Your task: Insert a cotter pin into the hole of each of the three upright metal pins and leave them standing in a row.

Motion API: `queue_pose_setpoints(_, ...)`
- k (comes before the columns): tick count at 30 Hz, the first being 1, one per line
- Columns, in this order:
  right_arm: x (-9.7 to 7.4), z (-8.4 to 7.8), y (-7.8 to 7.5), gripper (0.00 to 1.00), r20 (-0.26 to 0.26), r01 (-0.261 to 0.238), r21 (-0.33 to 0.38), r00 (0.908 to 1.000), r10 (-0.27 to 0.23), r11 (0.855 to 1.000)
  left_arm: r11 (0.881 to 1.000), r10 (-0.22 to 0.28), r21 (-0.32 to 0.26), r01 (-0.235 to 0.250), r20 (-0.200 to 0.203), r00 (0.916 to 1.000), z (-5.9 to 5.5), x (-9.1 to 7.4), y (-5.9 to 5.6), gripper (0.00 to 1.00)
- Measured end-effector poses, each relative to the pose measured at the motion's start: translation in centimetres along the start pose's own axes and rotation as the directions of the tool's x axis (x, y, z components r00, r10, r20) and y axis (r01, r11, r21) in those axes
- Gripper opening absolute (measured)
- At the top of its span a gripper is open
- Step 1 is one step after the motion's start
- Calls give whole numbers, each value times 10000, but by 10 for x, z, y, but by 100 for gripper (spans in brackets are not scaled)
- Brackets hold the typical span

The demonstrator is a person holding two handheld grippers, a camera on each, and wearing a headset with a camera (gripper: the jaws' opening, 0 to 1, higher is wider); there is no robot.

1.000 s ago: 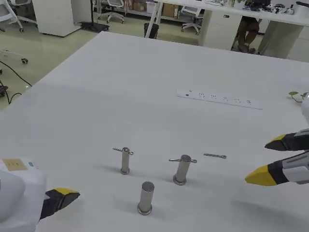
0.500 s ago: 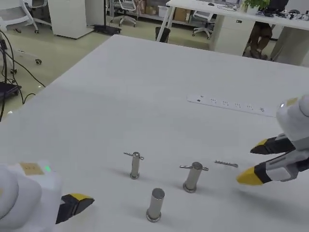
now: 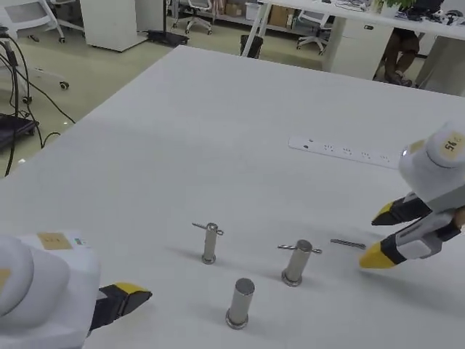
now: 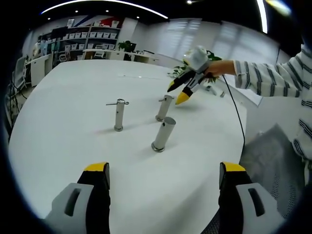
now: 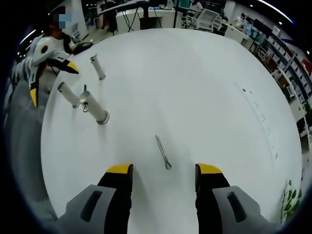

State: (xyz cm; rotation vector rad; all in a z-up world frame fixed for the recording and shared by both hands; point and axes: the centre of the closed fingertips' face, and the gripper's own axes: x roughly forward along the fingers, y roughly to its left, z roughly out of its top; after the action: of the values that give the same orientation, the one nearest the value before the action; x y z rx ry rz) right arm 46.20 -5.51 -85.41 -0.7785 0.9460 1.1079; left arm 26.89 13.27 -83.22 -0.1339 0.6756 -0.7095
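Operator: Where is the loose cotter pin (image 3: 347, 244), and what state are the tongs in?

Technician: It lies flat on the worktop (image 3: 218, 131), at 3 o'clock from the nearer fitted metal pin (image 3: 296, 263). The right tongs (image 3: 376, 236) are released, and the pin lies untouched just ahead of the jaws. The left tongs (image 4: 163, 168) are released and empty.

Operator: How should it handle?

Technician: Probably light, thin, stiff and slippery. Pinch it near the looped head, leaving the legs free for the bare metal pin (image 3: 240, 303) at 8 o'clock.
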Motion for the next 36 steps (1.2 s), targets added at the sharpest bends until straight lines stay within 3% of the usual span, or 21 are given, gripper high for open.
queue_pose_setpoints(3,3,-2,-4,48,-353,51,-342,9994,-63,9994,10000,-43,-7,43,2,10000,1,1,-1,93)
queue_pose_setpoints(7,6,-1,-5,46,-395,-59,-270,9992,48,9996,10000,-66,-23,66,37,10000,1,2,-2,92)
queue_pose_setpoints(19,12,-5,-2,39,-1152,-543,-595,9922,472,9968,9997,131,-206,-127,178,9998,5,-1,3,91)
queue_pose_setpoints(24,13,-5,2,34,-1297,-798,-309,9887,752,9963,9996,157,-244,-153,169,9997,6,-1,5,90)
queue_pose_setpoints(36,14,-6,1,33,-1561,-943,-653,9842,832,9934,9993,212,-317,-206,180,9996,7,-1,6,89)
